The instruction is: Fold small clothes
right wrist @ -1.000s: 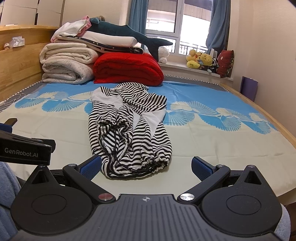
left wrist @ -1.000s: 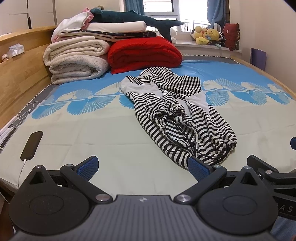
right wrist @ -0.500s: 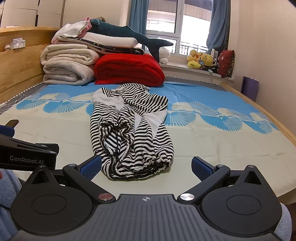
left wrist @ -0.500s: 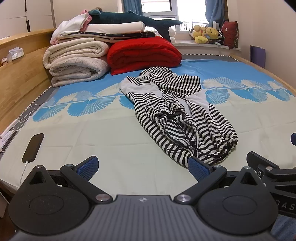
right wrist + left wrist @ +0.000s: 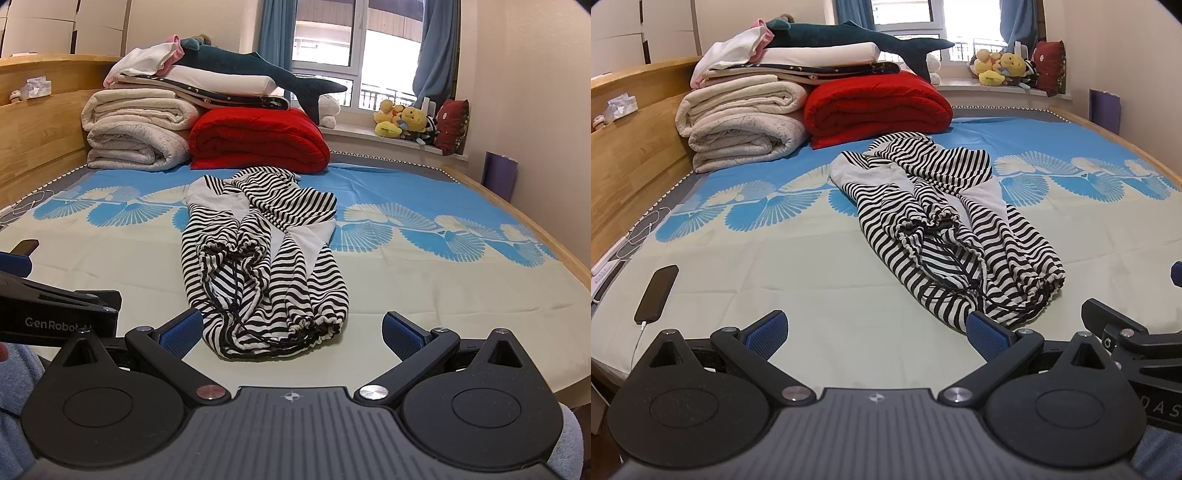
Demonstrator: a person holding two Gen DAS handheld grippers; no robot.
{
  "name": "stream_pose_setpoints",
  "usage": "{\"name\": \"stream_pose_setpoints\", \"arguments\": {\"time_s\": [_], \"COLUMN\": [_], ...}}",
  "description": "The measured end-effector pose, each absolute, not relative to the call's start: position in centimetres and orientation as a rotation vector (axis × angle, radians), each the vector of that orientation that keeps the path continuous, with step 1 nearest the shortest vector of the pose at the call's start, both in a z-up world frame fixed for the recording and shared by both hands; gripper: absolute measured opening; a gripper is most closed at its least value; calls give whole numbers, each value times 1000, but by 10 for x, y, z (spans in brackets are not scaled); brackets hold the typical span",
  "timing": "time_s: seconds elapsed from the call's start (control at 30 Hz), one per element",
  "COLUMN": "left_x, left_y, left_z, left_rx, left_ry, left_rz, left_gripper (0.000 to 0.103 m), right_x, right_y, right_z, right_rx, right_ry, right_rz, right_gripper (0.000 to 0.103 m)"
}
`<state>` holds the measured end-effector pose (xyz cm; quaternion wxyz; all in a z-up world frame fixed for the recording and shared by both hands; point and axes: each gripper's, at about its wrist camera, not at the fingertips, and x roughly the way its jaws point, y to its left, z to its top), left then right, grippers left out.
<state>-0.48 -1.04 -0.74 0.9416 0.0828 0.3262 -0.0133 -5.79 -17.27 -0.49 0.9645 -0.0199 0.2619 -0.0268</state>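
A black-and-white striped garment (image 5: 945,221) with drawstring hems lies crumpled lengthwise on the bed sheet (image 5: 798,266). In the right wrist view the striped garment (image 5: 266,266) runs straight ahead, its near hem just beyond the fingertips. My left gripper (image 5: 877,330) is open above the near edge of the bed, with its right pad close to the garment's near hem. My right gripper (image 5: 291,332) is open too, nothing between its pads, the garment's hem lying beyond the gap. The left gripper's body (image 5: 55,310) shows at the left of the right wrist view.
Rolled cream blankets (image 5: 738,122), a red quilt (image 5: 879,107) and a shark plush (image 5: 857,35) are stacked at the head of the bed. A phone (image 5: 657,291) on a cable lies at the left edge. A wooden frame (image 5: 546,236) borders the right side.
Both grippers have drifted slightly toward the garment, and the view has dropped a little lower. Neither has changed its opening. The garment lies as before.
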Motion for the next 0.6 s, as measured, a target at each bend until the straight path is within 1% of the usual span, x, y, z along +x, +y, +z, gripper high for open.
{"name": "stream_pose_setpoints", "arguments": {"time_s": [0.6], "left_x": [-6], "left_y": [-12], "left_z": [-7], "left_rx": [172], "left_ry": [666], "left_rz": [-28], "left_gripper": [103], "right_x": [-58], "right_y": [-170], "right_z": [-4], "right_rx": [-40], "right_ry": [530], "right_rz": [-47], "right_gripper": [102]}}
